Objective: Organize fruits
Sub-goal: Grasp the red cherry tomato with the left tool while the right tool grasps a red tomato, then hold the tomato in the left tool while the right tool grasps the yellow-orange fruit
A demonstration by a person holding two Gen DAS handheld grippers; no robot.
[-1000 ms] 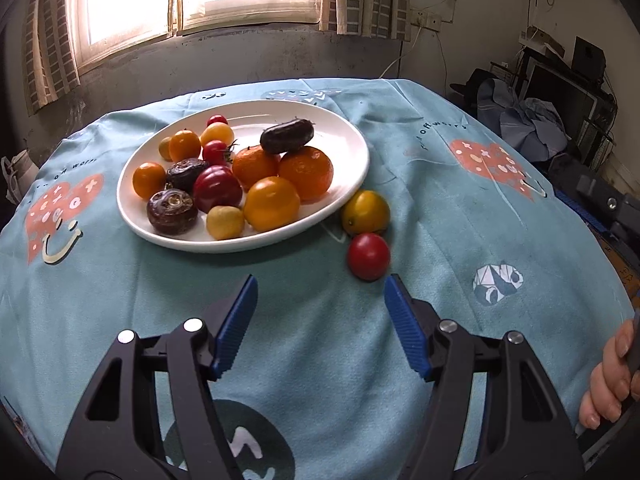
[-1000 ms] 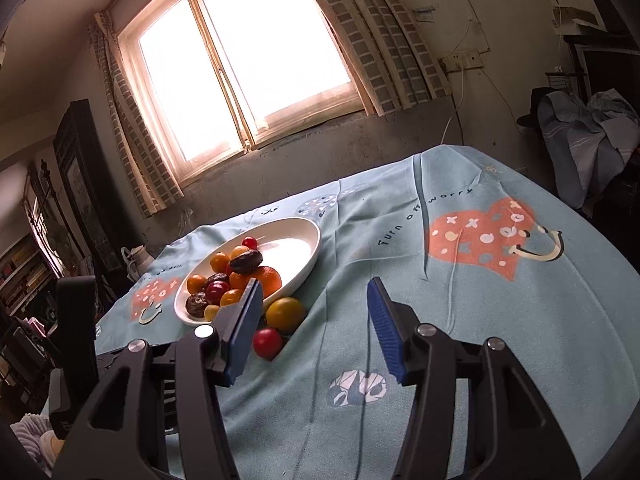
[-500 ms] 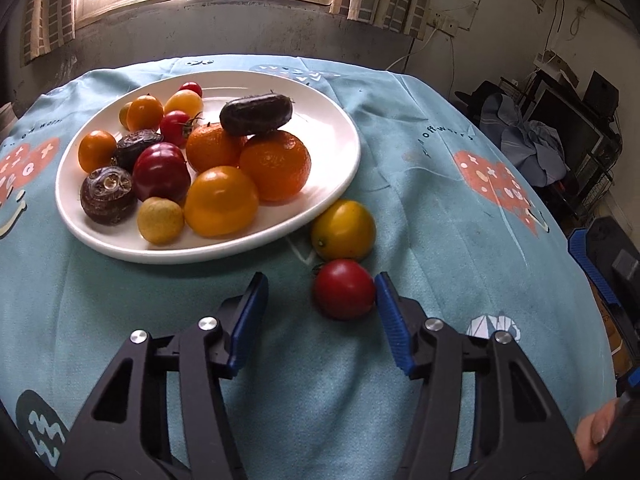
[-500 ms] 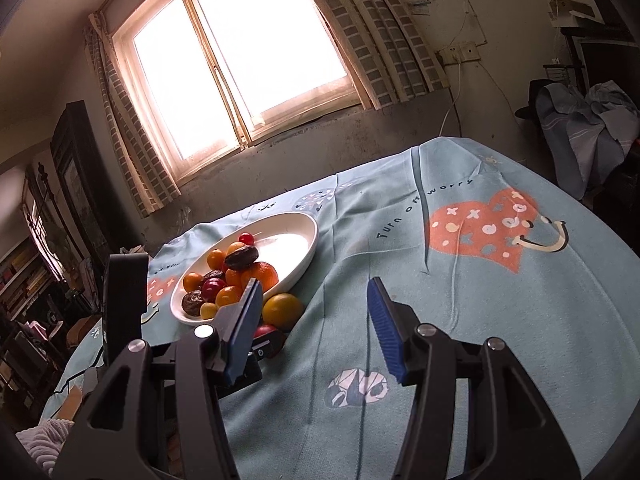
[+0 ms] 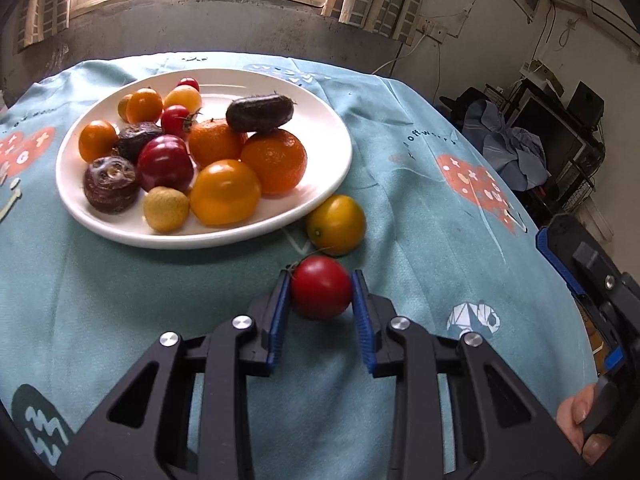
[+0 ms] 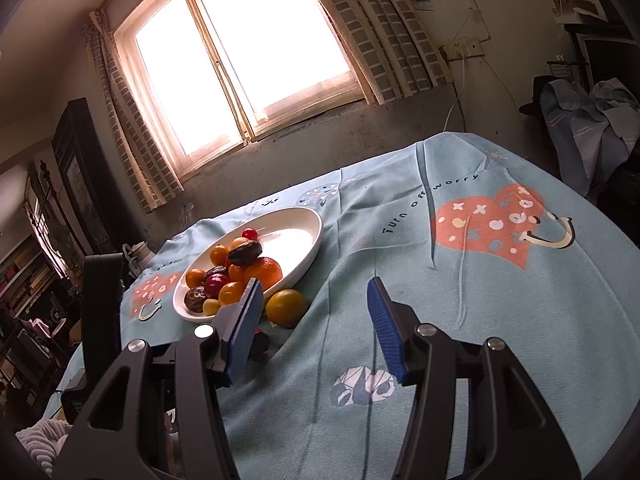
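Note:
A white plate (image 5: 320, 184) holds several oranges, tomatoes and dark fruits on the blue tablecloth. A yellow-orange fruit (image 5: 336, 224) lies on the cloth just right of the plate. My left gripper (image 5: 320, 292) is shut on a red tomato (image 5: 321, 292) on the cloth in front of that fruit. My right gripper (image 6: 314, 312) is open and empty, above the cloth to the right of the plate (image 6: 308, 248). The yellow-orange fruit (image 6: 286, 307) shows beside its left finger. The tomato is mostly hidden in the right wrist view.
The round table's edge curves away on the right (image 5: 520, 208). Clothes and dark equipment (image 5: 516, 152) stand beyond it. A window wall (image 6: 248, 64) lies behind the table. The right gripper's body (image 5: 592, 280) shows at the right of the left wrist view.
My left gripper moved forward around the red tomato and its jaws closed on it. The right gripper stayed open and shifted only slightly.

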